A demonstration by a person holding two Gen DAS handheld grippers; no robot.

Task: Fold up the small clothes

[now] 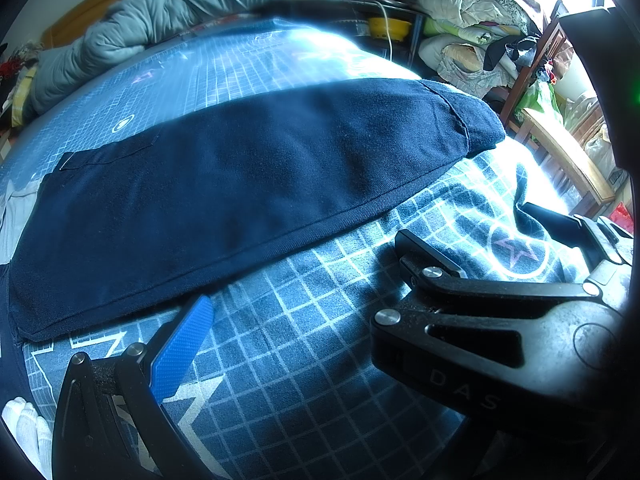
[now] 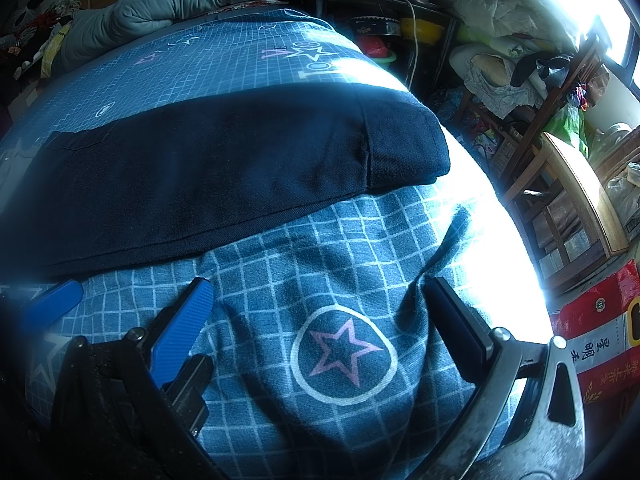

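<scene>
Left wrist view
Surface: a bed (image 1: 304, 364) under a blue sheet printed with a white grid and circled stars.
Garment: a dark navy folded garment (image 1: 224, 196) lies flat across the sheet, just beyond the fingers.
Left hand-held gripper (image 1: 304, 276): fingers spread wide, holding nothing, low over bare sheet.
Room: a grey quilt (image 1: 152, 28) bunched at the far end; piled bedding (image 1: 468, 8) and a wooden chair (image 1: 560, 152) on the right.

Right wrist view
Surface: the same sheet, rumpled around a pink star in a white ring (image 2: 344, 354).
Right hand-held gripper (image 2: 320, 292): fingers spread, empty, either side of that ring.
Garment: ahead of the fingertips, not touched.
Room: a red printed box (image 2: 596, 344) at the right; bright window glare above.
</scene>
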